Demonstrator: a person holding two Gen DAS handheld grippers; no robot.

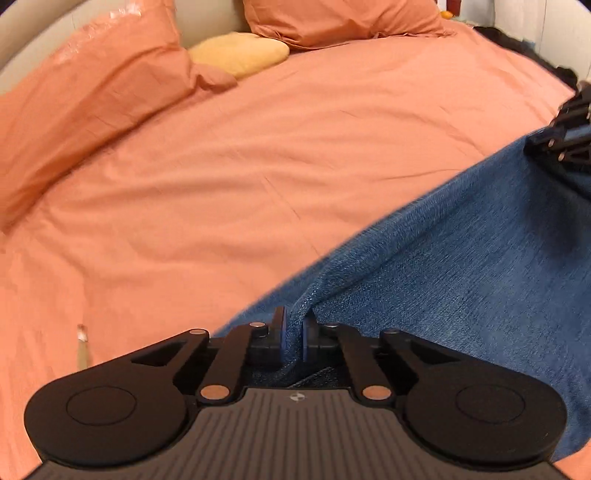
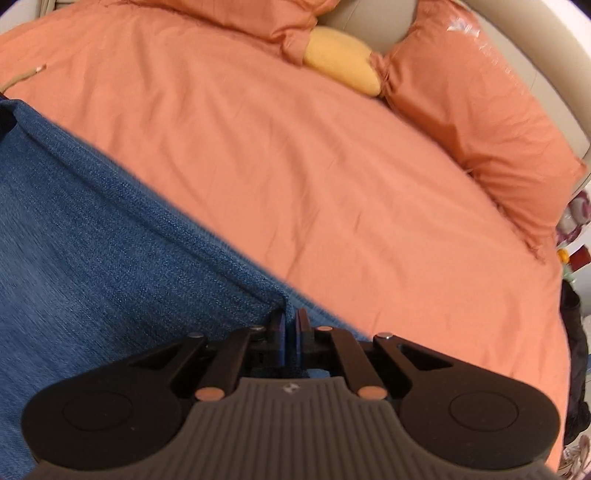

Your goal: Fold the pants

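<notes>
The blue denim pants hang stretched between my two grippers above the orange bed. My left gripper is shut on one end of the pants' hemmed edge, the cloth pinched between its pads. My right gripper is shut on the other end of the same edge of the pants. The right gripper also shows at the right edge of the left wrist view, holding the cloth taut. The lower part of the pants is hidden below both views.
The bed is covered with an orange sheet. Orange pillows and a yellow cushion lie at the head by the beige headboard. Dark items lie at the bed's right side.
</notes>
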